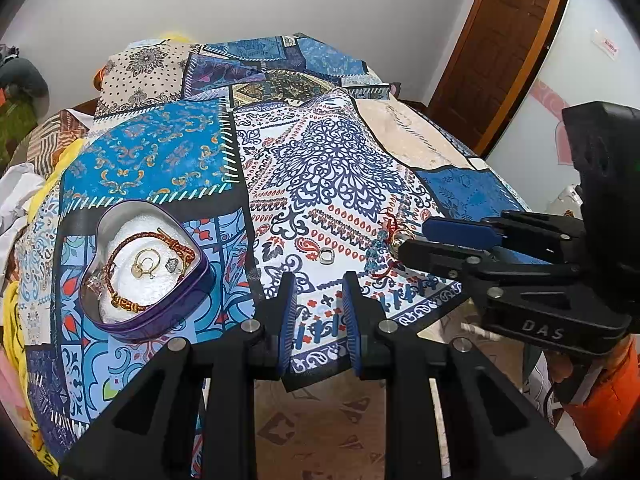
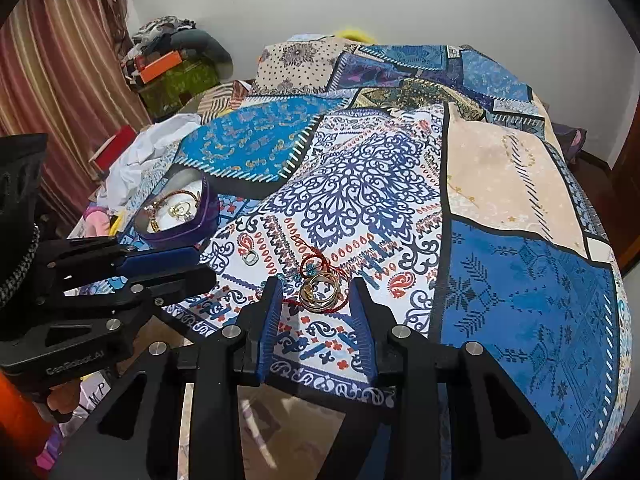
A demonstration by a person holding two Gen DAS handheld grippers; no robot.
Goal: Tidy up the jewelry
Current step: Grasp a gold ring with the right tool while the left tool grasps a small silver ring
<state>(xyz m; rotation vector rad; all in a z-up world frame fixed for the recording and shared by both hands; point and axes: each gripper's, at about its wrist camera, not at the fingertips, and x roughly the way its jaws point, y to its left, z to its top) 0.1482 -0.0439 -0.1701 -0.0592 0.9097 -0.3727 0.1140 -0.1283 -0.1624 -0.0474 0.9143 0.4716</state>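
Note:
A purple heart-shaped tin (image 1: 152, 320) sits on the patterned bedspread at the left; it also shows in the right wrist view (image 2: 180, 232). It holds a braided bracelet (image 1: 132, 300), gold rings (image 1: 146, 264) and a small silver piece. A silver ring (image 1: 327, 257) lies loose on the cloth, also seen in the right wrist view (image 2: 253, 258). A pile of gold bangles (image 2: 320, 292) with red thread and blue beads lies between the open fingers of my right gripper (image 2: 316, 300). My left gripper (image 1: 318, 300) is open and empty, near the bed's front edge.
The bedspread (image 1: 320, 160) covers a bed with pillows at the back. A wooden door (image 1: 500, 40) stands at the right. Clutter, boxes and a striped curtain (image 2: 52, 80) are at the left. White cloth (image 2: 148, 148) lies by the tin.

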